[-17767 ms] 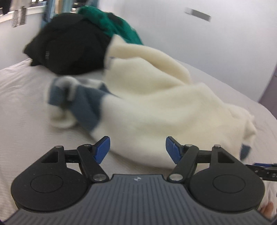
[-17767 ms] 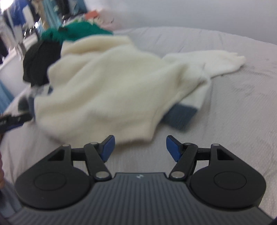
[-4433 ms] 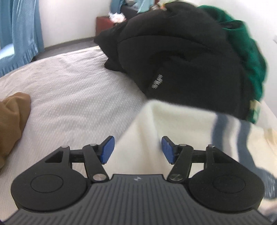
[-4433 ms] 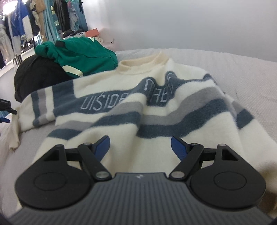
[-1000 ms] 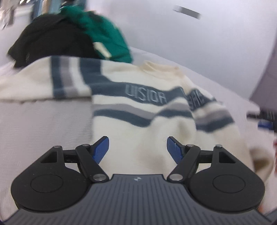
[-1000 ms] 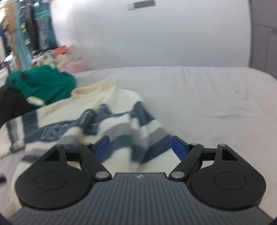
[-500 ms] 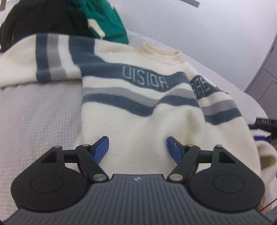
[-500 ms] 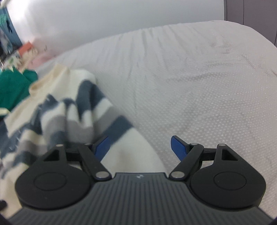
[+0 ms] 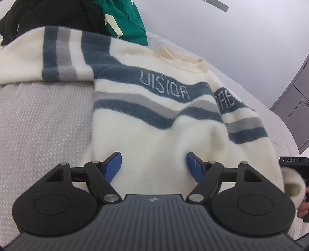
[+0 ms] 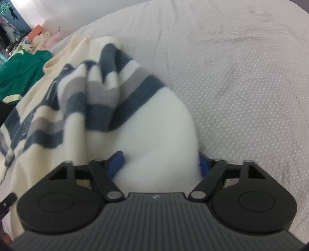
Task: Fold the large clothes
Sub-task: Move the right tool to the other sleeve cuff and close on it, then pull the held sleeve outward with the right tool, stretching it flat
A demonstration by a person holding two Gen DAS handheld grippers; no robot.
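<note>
Left wrist view: sweater (image 9: 154,135) lies front-up on the bed (image 9: 44,119), collar at 12 o'clock, one sleeve spread toward 10, black clothes (image 9: 58,17) & green top (image 9: 123,17) piled beyond it. Left gripper (image 9: 154,164) sits over the hem w/ jaws wide apart, pads not pinching fabric. Right gripper (image 10: 161,164), seen in the right wrist view, has the bunched other sleeve filling the gap btwn its jaws, which are closing; both pads touch the fabric. Same gripper's body shows at 3 o'clock in the left view.
</note>
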